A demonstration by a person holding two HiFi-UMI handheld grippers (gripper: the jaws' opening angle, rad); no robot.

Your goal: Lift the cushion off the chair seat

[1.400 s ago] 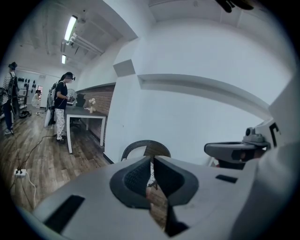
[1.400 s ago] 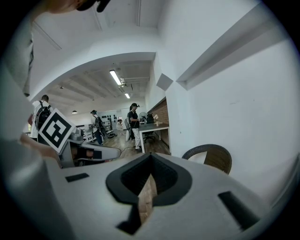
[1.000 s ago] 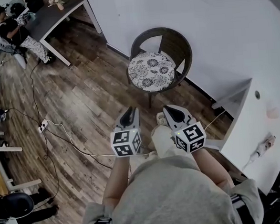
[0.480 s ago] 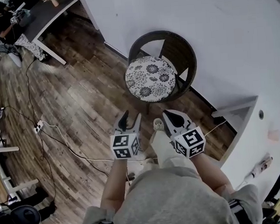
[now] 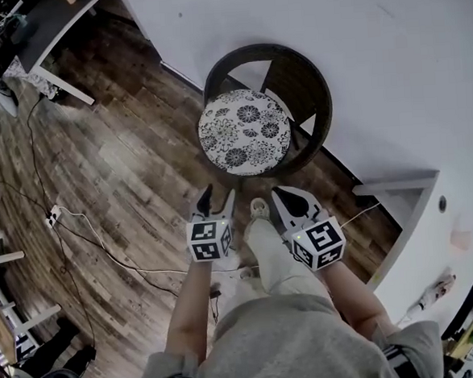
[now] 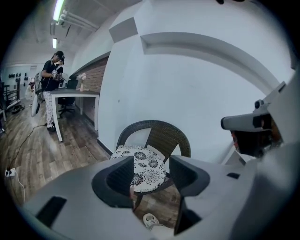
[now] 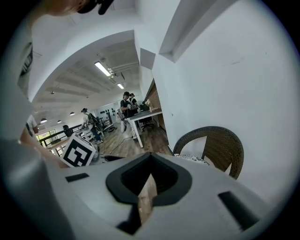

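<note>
One floral cushion (image 5: 244,131) lies flat on the seat of the chair (image 5: 303,81), which stands by the wall. Both grippers are over the floor (image 5: 122,176), near the chair and clear of the cushion. Left gripper (image 5: 217,195): jaws have just been opening, now wide, nothing between them. Right gripper (image 5: 282,194): jaws together, empty.

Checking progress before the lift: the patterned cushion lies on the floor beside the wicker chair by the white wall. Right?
No. The head view shows the cushion on the seat of the chair, not on the floor beside it. The chair does stand by the white wall.
</note>
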